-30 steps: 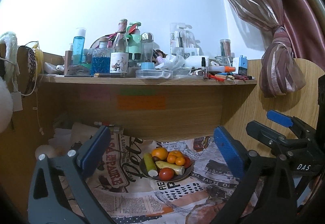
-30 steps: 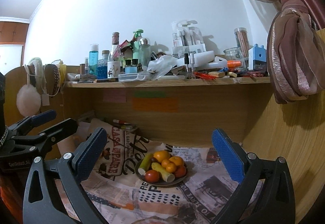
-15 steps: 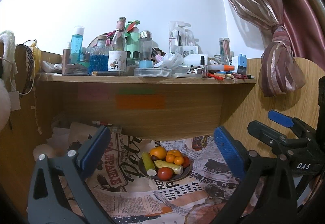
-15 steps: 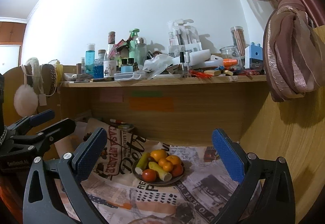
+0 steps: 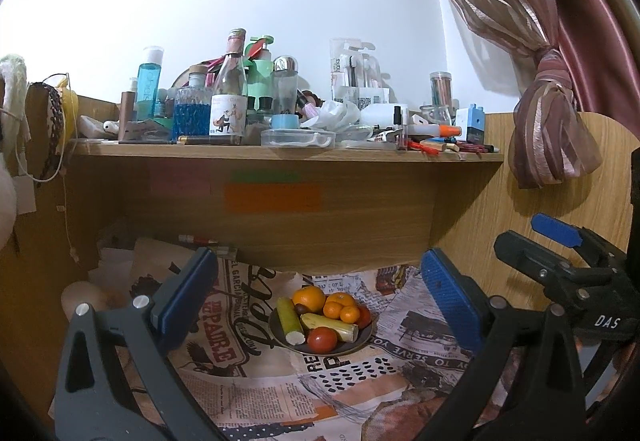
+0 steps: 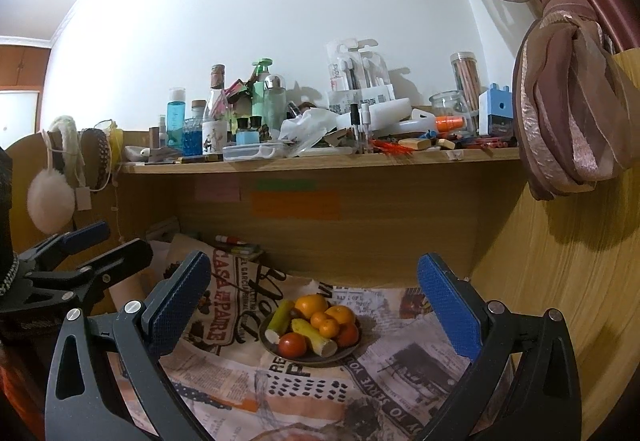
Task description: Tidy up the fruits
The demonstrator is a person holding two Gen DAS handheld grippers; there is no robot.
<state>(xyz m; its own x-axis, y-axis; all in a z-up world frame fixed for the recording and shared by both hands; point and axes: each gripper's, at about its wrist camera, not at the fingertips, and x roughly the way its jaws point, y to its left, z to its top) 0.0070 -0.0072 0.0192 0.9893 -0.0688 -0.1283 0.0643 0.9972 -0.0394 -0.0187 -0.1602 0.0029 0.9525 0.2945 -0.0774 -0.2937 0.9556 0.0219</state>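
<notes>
While both grippers hover apart above the newsprint-patterned cloth (image 5: 360,393), left gripper (image 5: 316,297) and right gripper (image 6: 314,299) have fingers spread, empty; plate of fruit (image 6: 344,355) sits mid-cloth, near the desk's back panel, below the cluttered shelf (image 5: 280,153)

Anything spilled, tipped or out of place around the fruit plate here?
Nothing spilled or tipped. The fruit sits piled on the dark plate on the newspaper-print cloth. Only oddity: the shelf above is crowded with bottles and clutter. Both claws are open and empty.
</notes>
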